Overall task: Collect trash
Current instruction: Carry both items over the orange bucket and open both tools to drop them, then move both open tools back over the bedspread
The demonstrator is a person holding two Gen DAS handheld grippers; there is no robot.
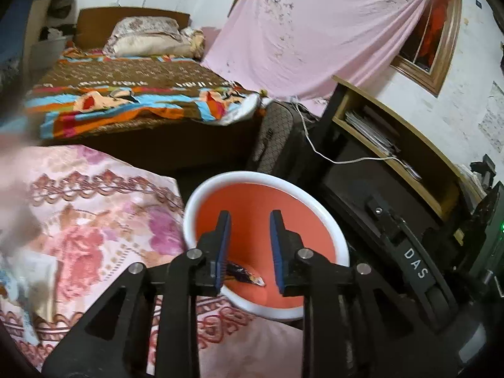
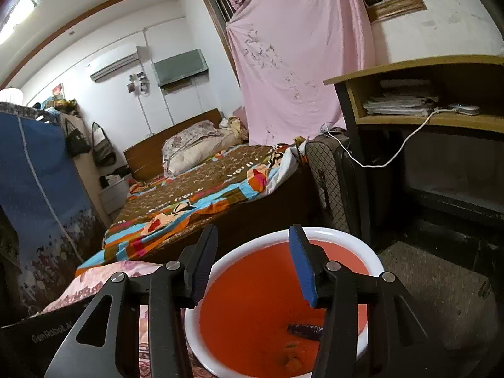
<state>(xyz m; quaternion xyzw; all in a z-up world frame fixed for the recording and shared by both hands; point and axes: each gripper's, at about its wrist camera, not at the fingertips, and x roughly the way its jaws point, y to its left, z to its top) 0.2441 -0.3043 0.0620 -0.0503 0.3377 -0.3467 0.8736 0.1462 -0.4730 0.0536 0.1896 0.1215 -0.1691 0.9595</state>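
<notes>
A round bin with a white rim [image 1: 252, 176] and an orange inside stands beside a floral cloth. My left gripper [image 1: 249, 212] hangs over its mouth, open. A dark wrapper [image 1: 244, 275] shows low between its fingers against the orange inside, close to the left pad, with no pad pressing on it. In the right wrist view the same bin [image 2: 330, 231] lies just below my right gripper [image 2: 253, 226], which is open and holds nothing. A dark purple wrapper [image 2: 304, 330] and some small orange scraps [image 2: 291, 360] lie at the bin's bottom.
The floral cloth [image 1: 94, 220] lies left of the bin. Behind it is a bed with a colourful blanket [image 1: 132, 100]. A quilted suitcase [image 1: 277, 138] and a desk with papers [image 1: 371, 132] stand to the right, with a white cable [image 1: 346, 160] hanging across. A blue wardrobe [image 2: 37, 189] stands far left.
</notes>
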